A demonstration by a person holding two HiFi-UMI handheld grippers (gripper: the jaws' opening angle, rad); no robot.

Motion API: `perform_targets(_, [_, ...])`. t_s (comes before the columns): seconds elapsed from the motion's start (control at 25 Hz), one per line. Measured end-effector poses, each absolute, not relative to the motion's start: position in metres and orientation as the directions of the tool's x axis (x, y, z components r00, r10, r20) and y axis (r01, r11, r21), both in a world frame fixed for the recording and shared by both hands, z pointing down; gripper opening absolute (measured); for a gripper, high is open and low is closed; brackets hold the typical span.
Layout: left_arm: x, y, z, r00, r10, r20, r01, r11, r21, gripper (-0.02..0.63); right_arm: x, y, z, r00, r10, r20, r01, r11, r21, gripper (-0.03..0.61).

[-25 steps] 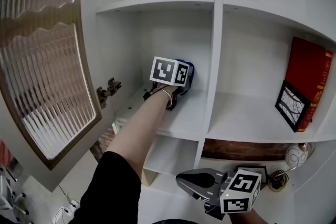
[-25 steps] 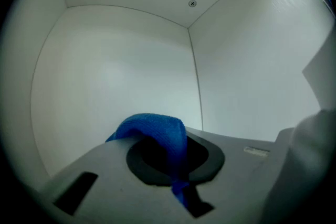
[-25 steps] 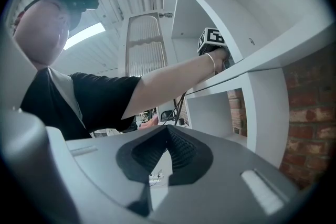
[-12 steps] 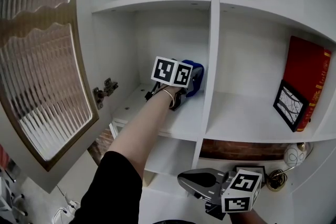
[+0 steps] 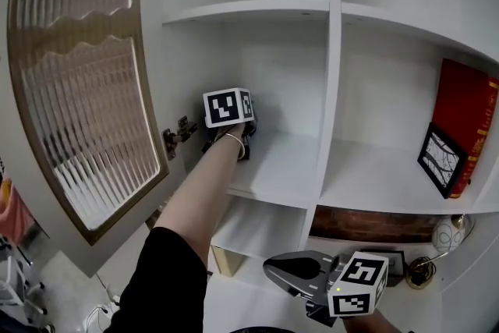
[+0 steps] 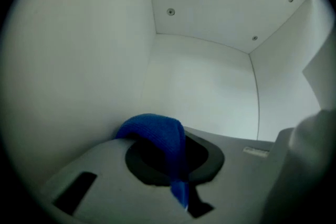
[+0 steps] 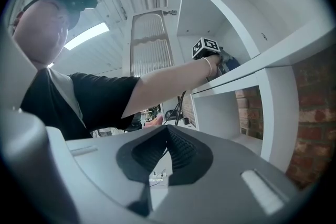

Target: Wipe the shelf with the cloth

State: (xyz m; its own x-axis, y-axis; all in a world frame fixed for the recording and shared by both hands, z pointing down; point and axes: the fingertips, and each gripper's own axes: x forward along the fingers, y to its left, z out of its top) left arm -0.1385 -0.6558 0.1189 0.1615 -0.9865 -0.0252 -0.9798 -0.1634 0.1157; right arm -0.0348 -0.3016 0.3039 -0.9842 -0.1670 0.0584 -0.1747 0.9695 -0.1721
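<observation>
The blue cloth (image 6: 156, 135) is bunched between my left gripper's (image 6: 177, 173) jaws, which are shut on it. That gripper (image 5: 234, 125), under its marker cube, is deep in the left compartment, low over the white shelf board (image 5: 282, 168) and close to the left side wall. In the head view the cube and hand hide the cloth. A corner of blue shows past the hand in the right gripper view (image 7: 231, 63). My right gripper (image 5: 270, 271) hangs low in front of the shelving, shut with nothing in it (image 7: 169, 150).
The ribbed-glass cabinet door (image 5: 86, 105) stands swung open at the left, with its hinge (image 5: 179, 136) beside my left hand. A vertical divider (image 5: 331, 90) bounds the compartment on the right. Beyond it lean a red book (image 5: 466, 117) and a framed picture (image 5: 440, 160).
My left gripper has slid with the cloth from the right divider across the shelf to the left wall. The right gripper has stayed put.
</observation>
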Motion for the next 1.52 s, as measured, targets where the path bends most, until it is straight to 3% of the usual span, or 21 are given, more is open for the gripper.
perform_targets(0.2, [-0.13,-0.673,0.145,0.211,-0.973,0.097,-0.975,-0.203,0.091,0.001,-0.029,-0.303,0.304,-0.982,-0.179,0.053,-0.186,0.967,-0.173,0.009])
perform_targets(0.44, [-0.121,-0.677,0.145,0.215,-0.97,0.113,-0.977,-0.214,0.022,0.0,-0.016,-0.313,0.302,-0.977,-0.21,0.027,-0.211,0.96,-0.185,0.009])
perform_targets(0.68, [-0.063,-0.671,0.155,0.411,-0.891,0.194,-0.906,-0.422,-0.018,0.0,-0.021,-0.31,0.302,-0.982,-0.185,0.02,-0.186,0.966,-0.181,0.009])
perform_targets(1.0, [0.007,-0.661,0.166,0.527,-0.798,0.293,-0.816,-0.572,-0.089,0.0,-0.004,-0.312,0.299,-0.975,-0.222,-0.004,-0.217,0.959,-0.184,0.009])
perform_targets(1.32, [0.07,-0.648,0.166,0.651,-0.703,0.284,-0.717,-0.693,-0.073,0.008,0.016,-0.317,0.298,-0.966,-0.257,-0.023,-0.248,0.95,-0.19,0.009])
perform_targets(1.52, [0.065,-0.648,0.155,0.663,-0.725,0.188,-0.731,-0.68,-0.045,0.005,0.019,-0.316,0.293,-0.967,-0.253,-0.034,-0.242,0.95,-0.199,0.009])
